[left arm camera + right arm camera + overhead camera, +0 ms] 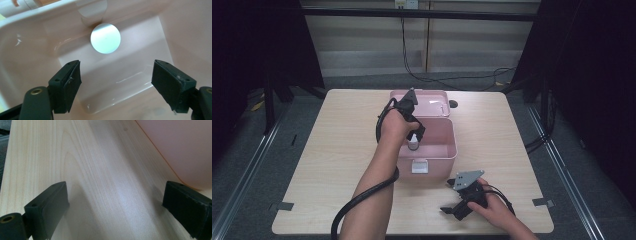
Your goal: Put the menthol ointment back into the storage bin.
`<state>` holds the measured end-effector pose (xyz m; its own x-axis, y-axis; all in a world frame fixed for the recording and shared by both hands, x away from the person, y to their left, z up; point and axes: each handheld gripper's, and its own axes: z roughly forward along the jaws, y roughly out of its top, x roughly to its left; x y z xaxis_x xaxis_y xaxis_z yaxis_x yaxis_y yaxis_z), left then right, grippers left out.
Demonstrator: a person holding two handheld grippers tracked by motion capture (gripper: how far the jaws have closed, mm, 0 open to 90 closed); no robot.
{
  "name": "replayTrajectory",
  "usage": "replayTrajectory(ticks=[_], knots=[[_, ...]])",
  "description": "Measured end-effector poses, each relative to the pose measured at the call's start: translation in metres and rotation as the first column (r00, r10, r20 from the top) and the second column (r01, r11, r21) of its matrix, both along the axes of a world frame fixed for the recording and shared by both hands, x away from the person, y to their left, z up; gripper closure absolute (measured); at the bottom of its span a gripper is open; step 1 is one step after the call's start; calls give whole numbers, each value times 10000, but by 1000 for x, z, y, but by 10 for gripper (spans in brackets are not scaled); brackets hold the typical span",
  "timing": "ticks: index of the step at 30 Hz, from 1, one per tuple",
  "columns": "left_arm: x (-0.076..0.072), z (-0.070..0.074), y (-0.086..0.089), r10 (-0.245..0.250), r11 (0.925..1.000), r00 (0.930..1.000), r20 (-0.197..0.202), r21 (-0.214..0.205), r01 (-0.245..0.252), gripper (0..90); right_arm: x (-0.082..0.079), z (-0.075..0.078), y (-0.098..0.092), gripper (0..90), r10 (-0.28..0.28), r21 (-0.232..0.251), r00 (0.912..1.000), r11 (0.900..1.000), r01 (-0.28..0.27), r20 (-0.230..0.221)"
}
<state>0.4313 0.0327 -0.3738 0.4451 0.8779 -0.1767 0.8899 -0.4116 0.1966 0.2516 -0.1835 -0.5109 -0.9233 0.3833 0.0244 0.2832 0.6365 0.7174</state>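
Bottle (105, 38), white-capped and round, stands upright inside the pink box (451, 150), released. Left hand-held gripper (116, 77), jaws spread and empty, should lift straight above the box's smooth glossy plastic walls. Right hand-held gripper (460, 205) rests released on the pale woodgrain worktop (337, 150) beside the box.

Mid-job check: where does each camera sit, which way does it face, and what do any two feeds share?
High view: above the person's side, looking forward and down on the table; both forearms show, left hand-held gripper over the open pink box, right hand-held gripper on the table.
Left gripper view: rides that gripper, looking down into the box at a white round cap; jaws open, nothing between.
Right gripper view: faces along the tabletop; jaws open, empty.
Shared: all three show the pink box.
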Motion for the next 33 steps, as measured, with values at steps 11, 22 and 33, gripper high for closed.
replayTrajectory(ticks=[11, 22, 33], knots=[[-12, 11, 4, -1073, 9939, 9942, 2, -244, 1072, 233, 0, 0, 0, 56, -2, -1, 10000, 10000, 2, -11], [-27, 33, 15, -2180, 9758, 9756, 240, -113, 2184, 232, 0, 0, 0, 56, -40, 24, 10000, 10000, 40, -43], [-42, 46, 33, -2580, 9657, 9655, 350, -200, 2588, 234, 0, 0, 0, 56, -25, 37, 10000, 10000, 25, -16]])
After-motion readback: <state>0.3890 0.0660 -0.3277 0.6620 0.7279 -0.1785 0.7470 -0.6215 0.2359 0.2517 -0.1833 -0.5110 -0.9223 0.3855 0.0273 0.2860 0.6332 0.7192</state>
